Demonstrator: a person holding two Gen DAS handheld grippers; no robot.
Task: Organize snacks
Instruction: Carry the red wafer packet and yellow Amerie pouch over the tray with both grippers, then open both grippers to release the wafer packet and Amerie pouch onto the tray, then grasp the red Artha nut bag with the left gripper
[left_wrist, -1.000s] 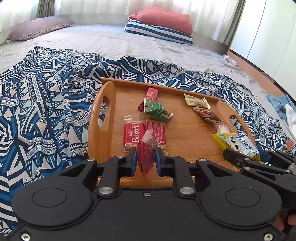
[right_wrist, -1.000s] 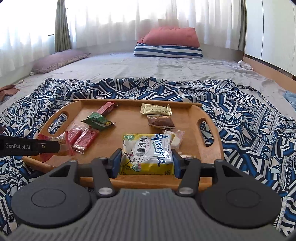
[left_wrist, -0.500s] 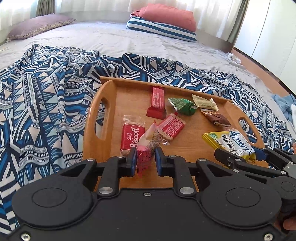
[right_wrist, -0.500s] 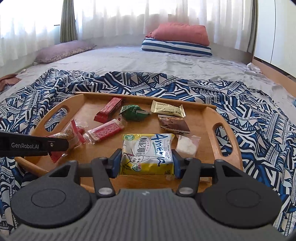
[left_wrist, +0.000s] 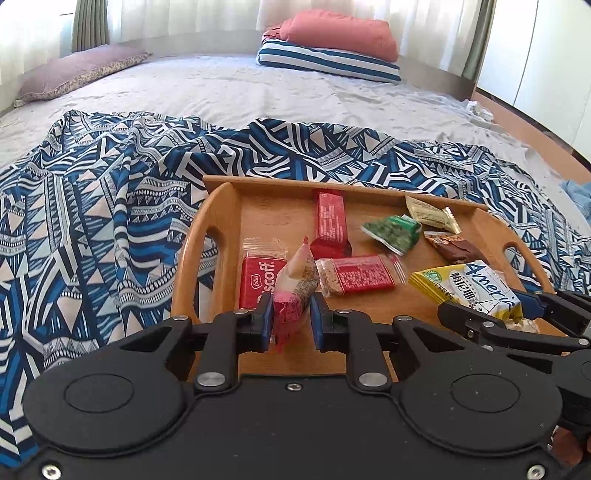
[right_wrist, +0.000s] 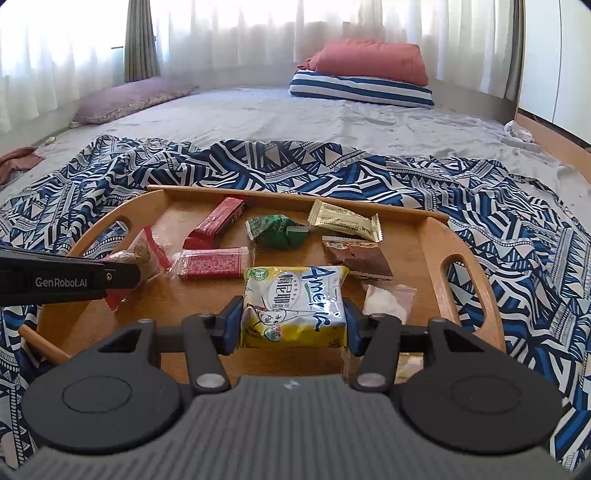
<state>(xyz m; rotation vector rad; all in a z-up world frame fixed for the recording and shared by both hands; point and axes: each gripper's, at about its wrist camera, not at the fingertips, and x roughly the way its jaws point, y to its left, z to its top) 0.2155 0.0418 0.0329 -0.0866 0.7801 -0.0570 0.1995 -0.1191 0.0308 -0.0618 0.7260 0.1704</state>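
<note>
A wooden tray (left_wrist: 221, 206) (right_wrist: 436, 236) with cut-out handles lies on a patterned blue blanket. My left gripper (left_wrist: 291, 317) is shut on a small red-and-cream snack packet (left_wrist: 295, 284) (right_wrist: 140, 254) over the tray's near left part. My right gripper (right_wrist: 293, 321) is shut on a yellow-and-white snack pack (right_wrist: 293, 306) (left_wrist: 469, 288) above the tray's near right side. On the tray lie a red Biscoff pack (left_wrist: 258, 280), a red cracker pack (left_wrist: 360, 273) (right_wrist: 210, 262), a red bar (left_wrist: 330, 221) (right_wrist: 218, 221), a green packet (left_wrist: 393, 230) (right_wrist: 277, 230), a gold sachet (left_wrist: 430, 216) (right_wrist: 343, 219), a brown bar (left_wrist: 456, 247) (right_wrist: 356, 256) and a clear white candy pack (right_wrist: 388, 301).
The blanket (left_wrist: 92, 221) (right_wrist: 517, 221) covers the near part of a grey bed (left_wrist: 240, 88). Striped and pink pillows (left_wrist: 328, 48) (right_wrist: 362, 74) sit at the far end, a mauve pillow (left_wrist: 74, 74) at the far left. White cupboards (left_wrist: 535, 55) stand on the right.
Both grippers moved in over the tray with their packets still held. The green packet now lies right of the red bar, and the red cracker pack has turned crosswise.
</note>
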